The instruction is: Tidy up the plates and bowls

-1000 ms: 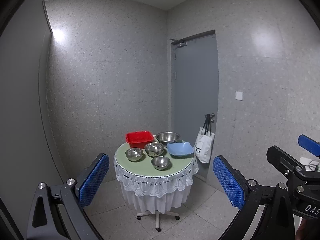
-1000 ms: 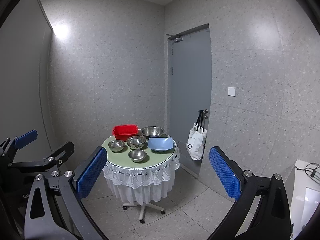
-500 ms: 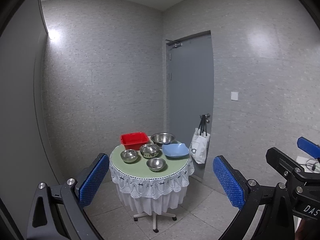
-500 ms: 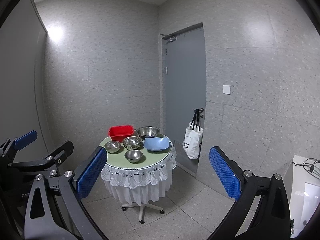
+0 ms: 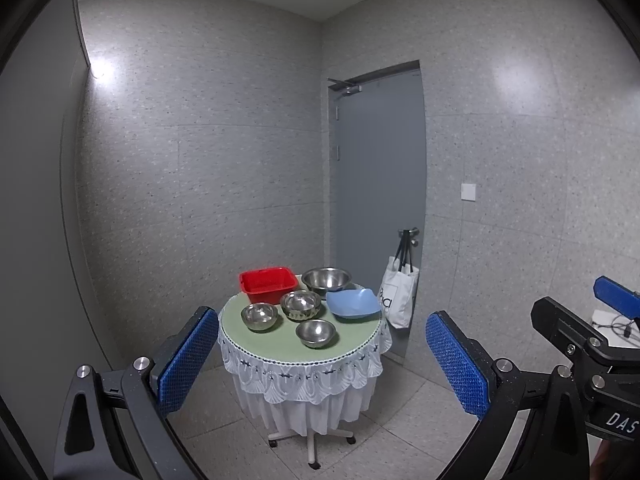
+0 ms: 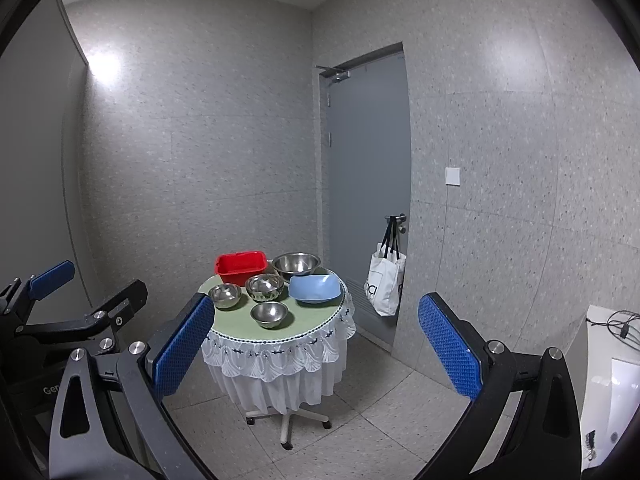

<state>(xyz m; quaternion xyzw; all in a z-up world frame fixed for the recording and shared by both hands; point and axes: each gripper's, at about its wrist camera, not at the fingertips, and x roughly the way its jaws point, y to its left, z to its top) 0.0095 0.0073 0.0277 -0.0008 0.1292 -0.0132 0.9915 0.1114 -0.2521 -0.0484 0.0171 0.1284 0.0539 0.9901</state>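
Standing well back from the table (image 5: 280, 344), I am holding both grippers spread wide and empty, nothing between the blue pads. In the left wrist view the left gripper (image 5: 320, 360) is framing the whole table between its fingers, and the right gripper (image 6: 316, 352) is doing the same in its own view; I judge this is only a survey stance, since no dish is near either one yet.

Everything to be organized is sitting in the lower centre of the frame. A red tub (image 5: 269, 280) is resting at the back left of the tabletop, with the large steel bowl (image 5: 326, 279) just beside it to the right. In front of those a medium steel bowl (image 5: 301, 305) is sitting in the middle, a small steel bowl (image 5: 259, 315) to its left, another small bowl (image 5: 315, 332) nearest the lower edge, and a pale blue dish (image 5: 352, 303) at the right rim. The bowls are lying apart and upright, which I judge is leaving them ready for nesting by size, perhaps into the tub.

A pale green cloth with a white scalloped skirt is covering the round table, which is standing on a wheeled pedestal, so I am expecting it could shift under a push. Speckled grey walls are closing in the corner; a grey door (image 5: 378, 200) is showing at right of centre with a white tote bag (image 5: 396, 300) hanging from its handle.
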